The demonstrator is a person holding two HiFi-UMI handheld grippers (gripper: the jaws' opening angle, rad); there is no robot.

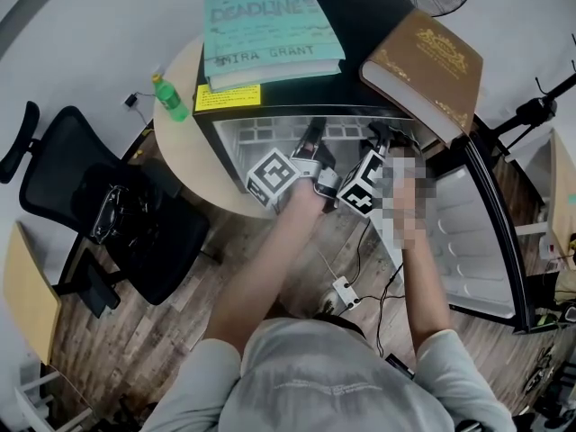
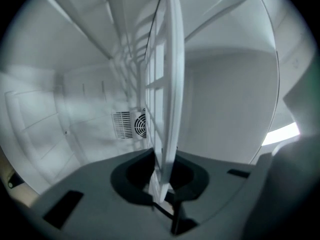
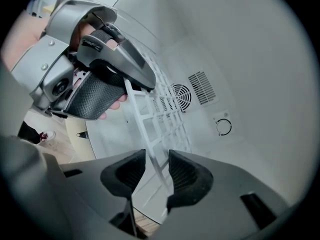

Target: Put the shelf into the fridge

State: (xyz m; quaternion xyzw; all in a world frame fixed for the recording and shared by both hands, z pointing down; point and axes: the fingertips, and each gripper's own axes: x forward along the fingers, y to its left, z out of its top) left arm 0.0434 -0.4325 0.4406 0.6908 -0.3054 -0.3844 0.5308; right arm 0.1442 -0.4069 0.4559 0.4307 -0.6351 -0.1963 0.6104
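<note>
The white grid shelf (image 2: 167,84) stands on edge inside the small fridge's (image 1: 355,12) white cavity, with its bars running towards the back wall. My left gripper (image 2: 162,184) is shut on the shelf's near edge. In the right gripper view, the left gripper (image 3: 135,86) clamps the shelf's (image 3: 150,119) upper part. My right gripper (image 3: 156,169) has the shelf's lower edge between its ribbed pads (image 3: 187,171), which stand apart from it with gaps showing. In the head view both grippers, left (image 1: 309,142) and right (image 1: 378,142), reach into the fridge opening side by side.
The fridge door (image 1: 468,232) hangs open to the right. A teal book (image 1: 265,25) and a brown book (image 1: 423,61) lie on the fridge top. A green bottle (image 1: 169,97) stands on the round table (image 1: 184,156). An office chair (image 1: 99,214) is at left, a power strip (image 1: 345,291) on the floor.
</note>
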